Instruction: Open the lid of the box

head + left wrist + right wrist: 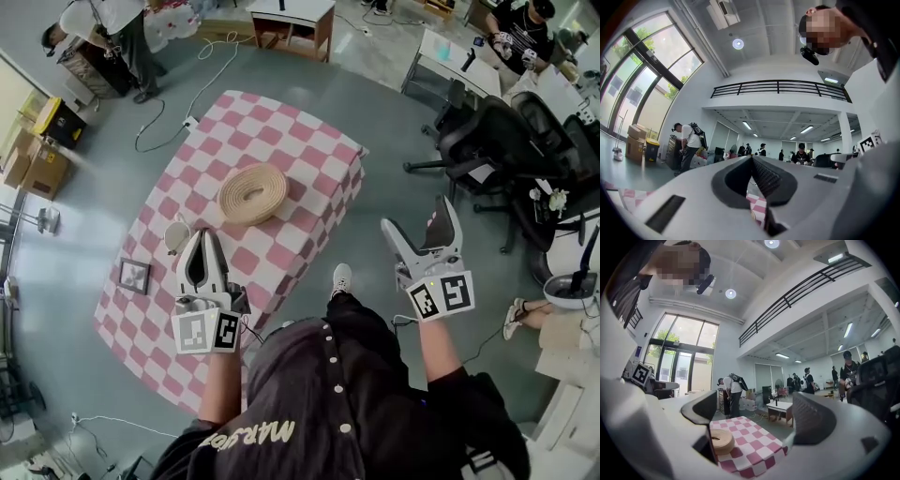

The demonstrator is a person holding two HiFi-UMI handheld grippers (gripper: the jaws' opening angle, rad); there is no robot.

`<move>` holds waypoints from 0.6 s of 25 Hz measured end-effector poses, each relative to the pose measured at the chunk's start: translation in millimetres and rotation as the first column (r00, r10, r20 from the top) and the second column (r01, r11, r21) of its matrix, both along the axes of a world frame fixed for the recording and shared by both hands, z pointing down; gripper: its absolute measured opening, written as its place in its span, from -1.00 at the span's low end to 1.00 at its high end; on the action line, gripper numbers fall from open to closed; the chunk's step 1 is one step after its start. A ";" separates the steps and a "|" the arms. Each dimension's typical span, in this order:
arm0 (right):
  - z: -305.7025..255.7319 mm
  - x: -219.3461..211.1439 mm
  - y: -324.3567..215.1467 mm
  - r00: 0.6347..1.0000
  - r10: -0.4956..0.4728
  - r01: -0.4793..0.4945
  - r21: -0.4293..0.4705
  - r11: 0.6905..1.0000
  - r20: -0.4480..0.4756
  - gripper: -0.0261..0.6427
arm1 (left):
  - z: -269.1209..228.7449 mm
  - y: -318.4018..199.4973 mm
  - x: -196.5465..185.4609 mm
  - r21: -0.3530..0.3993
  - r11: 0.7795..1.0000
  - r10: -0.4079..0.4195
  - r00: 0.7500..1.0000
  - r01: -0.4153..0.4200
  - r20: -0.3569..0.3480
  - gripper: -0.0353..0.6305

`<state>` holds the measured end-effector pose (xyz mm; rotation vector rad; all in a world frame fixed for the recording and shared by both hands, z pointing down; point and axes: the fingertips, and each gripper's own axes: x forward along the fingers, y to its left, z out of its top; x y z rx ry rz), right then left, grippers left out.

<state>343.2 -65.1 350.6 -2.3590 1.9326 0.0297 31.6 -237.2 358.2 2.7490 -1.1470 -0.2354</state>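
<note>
Table point(309, 141) with pink-white check cloth, seen from above. Box point(252, 194), round, woven, tan, sits on the table's far half, about midway between the long edges, clear of both grippers; lid looks on. Left gripper point(202, 239) is over the table's near half, close to the near long edge, pointing toward the box but well short of it. In the left gripper view the left gripper point(751, 157) has its jaws closed tip to tip with nothing between them, only a sliver of cloth showing below. Right gripper point(419, 216) is off the table, past its near right corner, over grey floor, jaws spread wide and holding nothing. The right gripper view shows the right gripper point(757, 413) wide open, with the table point(754, 441) and the box point(723, 440) well ahead in the gap, box nearer the left jaw in frame, untouched. Small frame point(134, 276) lies flat by the table's left edge, left of the left gripper. White item point(175, 234) lies just left of the left gripper's tips; can't tell what it is. Shoe point(342, 278) on the floor by the near edge, between the grippers. Black chair point(487, 141) right of the table, apart from it.
</note>
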 end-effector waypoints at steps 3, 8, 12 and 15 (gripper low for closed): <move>1.5 18.8 -16.1 1.000 -0.017 0.017 -0.009 1.000 0.009 0.54 | -0.6 -11.6 10.4 -0.008 0.999 -0.033 0.999 0.033 -0.004 -0.87; 6.6 33.8 -41.2 0.997 -0.074 0.075 -0.017 0.997 0.026 0.54 | 4.2 -19.1 25.0 -0.033 0.997 -0.073 0.997 0.073 0.008 -0.87; 10.7 46.8 -62.7 0.991 -0.129 0.130 -0.021 0.991 0.043 0.54 | 1.0 -22.2 30.6 -0.029 0.992 -0.125 0.992 0.126 0.022 -0.87; 13.6 55.1 -79.3 0.984 -0.172 0.173 -0.020 0.985 0.054 0.54 | -0.7 -24.0 32.6 -0.027 0.985 -0.170 0.985 0.170 0.030 -0.87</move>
